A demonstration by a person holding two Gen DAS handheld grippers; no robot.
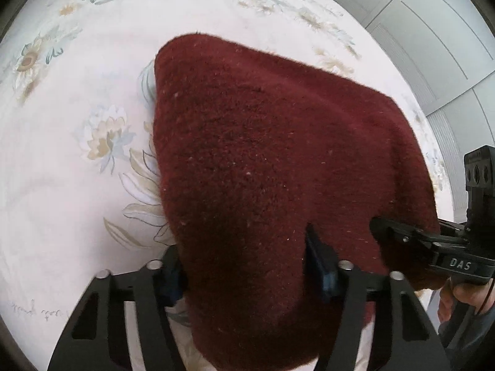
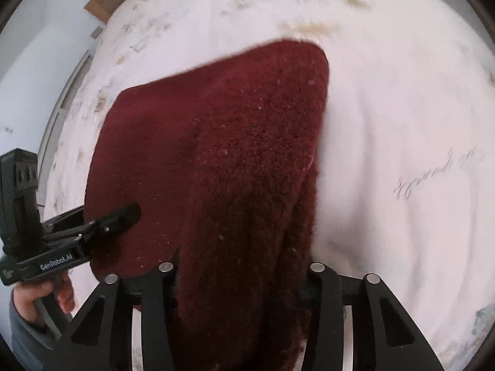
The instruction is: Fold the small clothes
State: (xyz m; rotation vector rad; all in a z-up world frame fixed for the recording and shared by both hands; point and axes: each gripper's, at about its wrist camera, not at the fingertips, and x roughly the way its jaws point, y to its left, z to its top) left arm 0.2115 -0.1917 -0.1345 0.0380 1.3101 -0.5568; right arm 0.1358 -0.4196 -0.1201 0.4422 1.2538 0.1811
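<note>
Now: both my tools hold the cloth above the bedsheet (image 1: 77,160).
Dark red cloth (image 1: 263,154) fills frame centre; left gripper (image 1: 247,266) and right gripper (image 2: 241,281) each pinch its near edge, bottom centre.

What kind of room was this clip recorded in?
Most likely a bedroom. The dark red garment hangs over a wide, soft surface covered by a white floral bedsheet, which reads as a bed. Beyond its edge stand pale panelled wardrobe doors.
</note>
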